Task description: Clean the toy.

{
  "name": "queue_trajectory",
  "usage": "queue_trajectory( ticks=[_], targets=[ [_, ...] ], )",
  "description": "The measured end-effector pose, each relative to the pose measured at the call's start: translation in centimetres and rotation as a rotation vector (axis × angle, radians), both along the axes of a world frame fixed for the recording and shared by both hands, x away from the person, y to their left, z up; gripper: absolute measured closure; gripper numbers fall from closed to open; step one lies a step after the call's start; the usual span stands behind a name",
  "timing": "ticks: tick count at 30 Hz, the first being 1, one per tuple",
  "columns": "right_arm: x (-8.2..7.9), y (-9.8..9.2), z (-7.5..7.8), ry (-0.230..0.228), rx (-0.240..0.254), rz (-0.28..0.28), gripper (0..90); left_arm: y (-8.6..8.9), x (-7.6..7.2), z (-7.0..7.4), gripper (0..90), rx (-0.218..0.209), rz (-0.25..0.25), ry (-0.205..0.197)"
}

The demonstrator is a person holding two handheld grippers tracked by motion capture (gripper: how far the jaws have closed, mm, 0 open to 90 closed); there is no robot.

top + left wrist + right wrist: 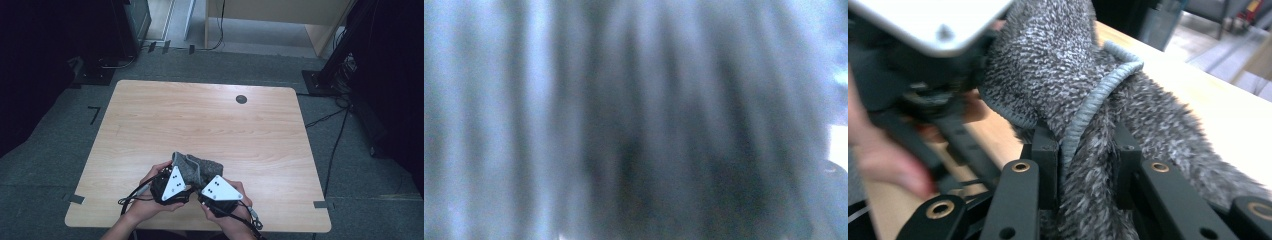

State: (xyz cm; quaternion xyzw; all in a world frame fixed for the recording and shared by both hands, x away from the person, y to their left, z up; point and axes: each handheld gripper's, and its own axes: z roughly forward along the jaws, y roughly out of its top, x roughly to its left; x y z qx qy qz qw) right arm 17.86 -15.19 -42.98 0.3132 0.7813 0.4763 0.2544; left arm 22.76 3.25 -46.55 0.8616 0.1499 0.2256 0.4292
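**Sock pinched at near edge, both grippers on it**

Grey fuzzy sock (200, 167) sits bunched at the table's (150, 120) near edge, between the two hands. Right gripper (1083, 165): jaws nearly closed, pinching a fold of the sock with the ribbed cuff edge running between the pads. Left gripper (172, 186) sits against the sock's left end; its own view is a blur of ribbed grey knit pressed close to the lens, so the sock is at or inside its jaws. Whether those jaws press on the fabric I cannot tell.

Risks, as I judge them:
- Right grip catches a thin fold only; a pull could let the fuzzy knit slip out.
- Grippers sit close together; the plates could knock when the hands part.
- Work is right at the near edge, so a dropped sock may go off the table.

Surface: pale wood top, one dark round grommet (241, 99) toward the far side. Room: grey carpet, tape marks, cables (332, 150) on the right, dark stands at the back.
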Motion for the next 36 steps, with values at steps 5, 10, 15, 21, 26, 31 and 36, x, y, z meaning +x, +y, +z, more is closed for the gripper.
queue_trajectory(
  ticks=[5,10,15,21,26,31,36],
  targets=[
    [0.5,-1.8,0.4,0.017,0.068,-0.108,72.3,0.4,0.3,0.1,34.1,-0.028,-0.008,0.021],
    [-0.2,-0.3,0.6,0.02,0.042,0.005,71.6,0.7,0.3,0.3,34.2,-0.065,-0.034,0.028],
    [1.3,-4.9,1.4,0.086,0.346,-0.096,70.1,1.8,0.6,0.8,34.2,-0.163,-0.055,0.063],
    [2.0,-5.9,0.2,0.172,0.465,-0.021,72.6,2.6,0.5,1.4,34.1,-0.255,-0.108,0.064],
    [3.4,-6.7,-1.6,0.268,0.393,-0.071,72.5,3.1,0.7,1.6,34.1,-0.296,-0.122,0.069],
    [2.6,-6.8,-0.1,0.207,0.491,0.005,72.1,2.9,0.8,1.2,34.2,-0.262,-0.106,0.067],
    [2.9,-6.4,-0.3,0.267,0.483,0.003,72.3,3.8,0.9,1.9,34.2,-0.338,-0.119,0.079]
  ],
)
